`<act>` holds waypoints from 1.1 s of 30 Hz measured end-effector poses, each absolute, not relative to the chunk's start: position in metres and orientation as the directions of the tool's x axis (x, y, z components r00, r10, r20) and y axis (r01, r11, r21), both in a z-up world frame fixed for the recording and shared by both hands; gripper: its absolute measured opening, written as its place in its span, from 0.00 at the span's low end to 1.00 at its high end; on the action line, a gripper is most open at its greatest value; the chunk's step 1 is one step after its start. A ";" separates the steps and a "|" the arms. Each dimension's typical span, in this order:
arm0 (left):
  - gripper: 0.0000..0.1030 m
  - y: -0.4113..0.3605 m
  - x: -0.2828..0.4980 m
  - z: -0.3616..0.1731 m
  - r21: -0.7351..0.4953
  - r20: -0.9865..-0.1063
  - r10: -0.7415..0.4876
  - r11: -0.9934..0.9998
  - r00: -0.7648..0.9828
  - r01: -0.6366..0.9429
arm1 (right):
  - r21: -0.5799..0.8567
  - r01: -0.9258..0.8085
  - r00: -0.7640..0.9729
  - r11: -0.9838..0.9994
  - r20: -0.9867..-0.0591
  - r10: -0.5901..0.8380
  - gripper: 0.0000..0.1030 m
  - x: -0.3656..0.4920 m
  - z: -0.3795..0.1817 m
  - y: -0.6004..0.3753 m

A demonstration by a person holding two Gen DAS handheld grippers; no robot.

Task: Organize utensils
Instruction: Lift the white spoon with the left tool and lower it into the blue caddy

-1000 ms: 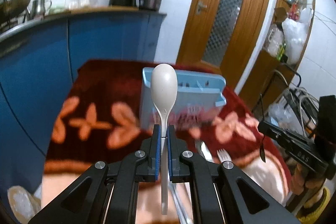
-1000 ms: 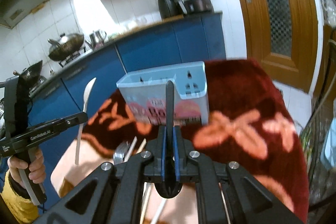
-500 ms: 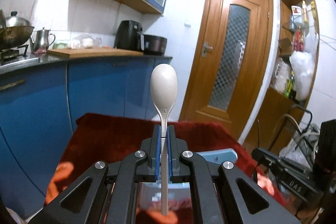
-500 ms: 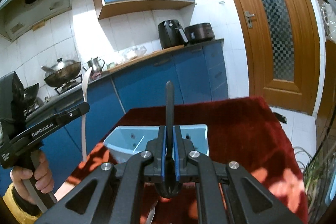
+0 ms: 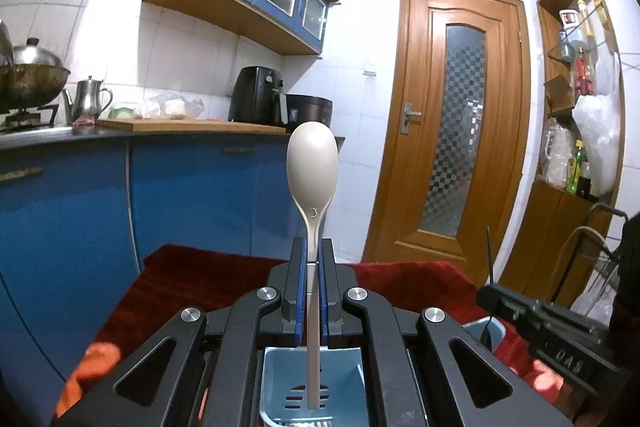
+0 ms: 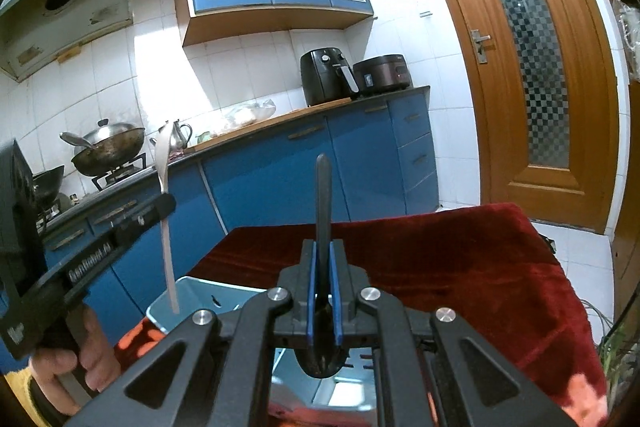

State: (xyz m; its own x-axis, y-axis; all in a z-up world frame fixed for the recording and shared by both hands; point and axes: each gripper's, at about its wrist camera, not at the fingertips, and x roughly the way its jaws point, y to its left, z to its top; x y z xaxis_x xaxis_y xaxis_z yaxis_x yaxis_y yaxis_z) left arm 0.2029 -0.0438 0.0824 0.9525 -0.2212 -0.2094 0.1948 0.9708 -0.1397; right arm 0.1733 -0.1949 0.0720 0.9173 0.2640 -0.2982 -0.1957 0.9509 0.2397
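So the light-blue utensil holder [image 5: 314, 383] sits on the red cloth [image 5: 208, 279] and that's my landmark. Left gripper [image 5: 314, 291] is clamped on the beige spoon [image 5: 312, 171], bowl end up, handle tip hanging just inside the holder's left compartment, above the slotted bottom. Right gripper [image 6: 323, 291] is clamped on a black utensil [image 6: 322, 195], prob a spoon too, bowl end down over the holder's other compartment.

What changed: a sec ago both tools were short of the holder w/ its front face in full view; now both cams look down into it from above, so both hands have come in over it. Grip hasn't budged on either side.

Meaning for the task, imo: transport's done and what's left is lowering + letting go. Beyond the holder: blue cabinets [image 6: 280, 179], wooden door [image 5: 452, 123].
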 end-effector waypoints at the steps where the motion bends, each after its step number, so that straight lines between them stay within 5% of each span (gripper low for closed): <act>1: 0.05 -0.044 0.204 0.080 -0.143 -0.206 -0.224 0.970 0.952 0.197 | 0.238 -0.196 0.918 0.951 -0.297 0.263 0.08 0.175 0.071 -0.195; 26: 0.05 -0.041 0.190 0.053 -0.158 -0.286 -0.270 0.960 0.920 0.232 | 0.172 -0.197 0.895 0.965 -0.371 0.249 0.09 0.165 0.052 -0.185; 33: 0.27 -0.042 0.185 0.054 -0.153 -0.300 -0.266 0.961 0.916 0.229 | 0.185 -0.209 0.890 0.960 -0.370 0.265 0.23 0.158 0.055 -0.183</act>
